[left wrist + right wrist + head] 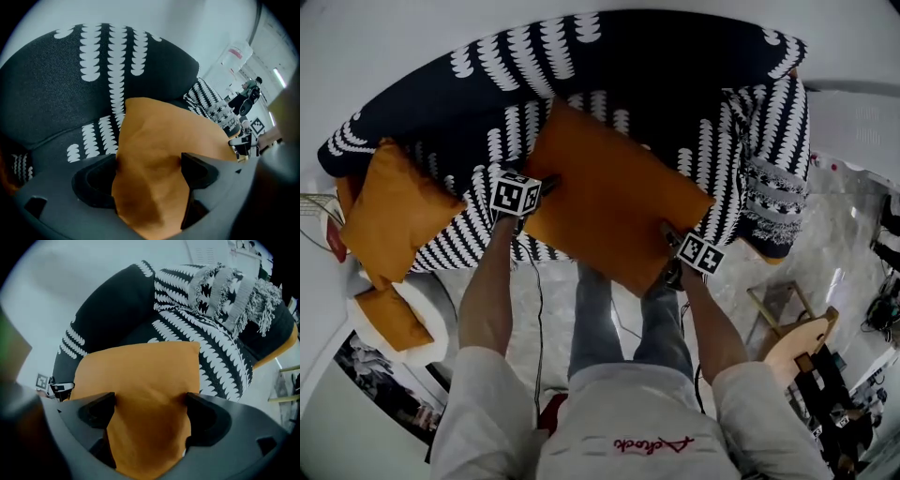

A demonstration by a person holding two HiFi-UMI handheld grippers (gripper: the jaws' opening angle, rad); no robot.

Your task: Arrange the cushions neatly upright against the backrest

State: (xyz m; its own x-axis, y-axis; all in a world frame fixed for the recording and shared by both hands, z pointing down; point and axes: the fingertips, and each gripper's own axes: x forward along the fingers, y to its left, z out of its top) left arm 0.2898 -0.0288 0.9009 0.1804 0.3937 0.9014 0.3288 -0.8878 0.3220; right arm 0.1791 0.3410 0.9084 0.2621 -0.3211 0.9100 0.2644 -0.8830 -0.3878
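A large orange cushion lies flat on the seat of the black sofa with white scallop patterns, its near edge over the seat's front. My left gripper is at the cushion's left corner and my right gripper at its near right corner. In the left gripper view the jaws stand wide, with cushion fabric filling the gap of the gripper. The right gripper view shows the same: wide jaws of the gripper astride the cushion. Both grippers point steeply down.
A second orange cushion leans at the sofa's left end. A smaller one rests on a white round stand beside it. A fringed patterned throw drapes the right armrest. A wooden chair stands on the floor at the right.
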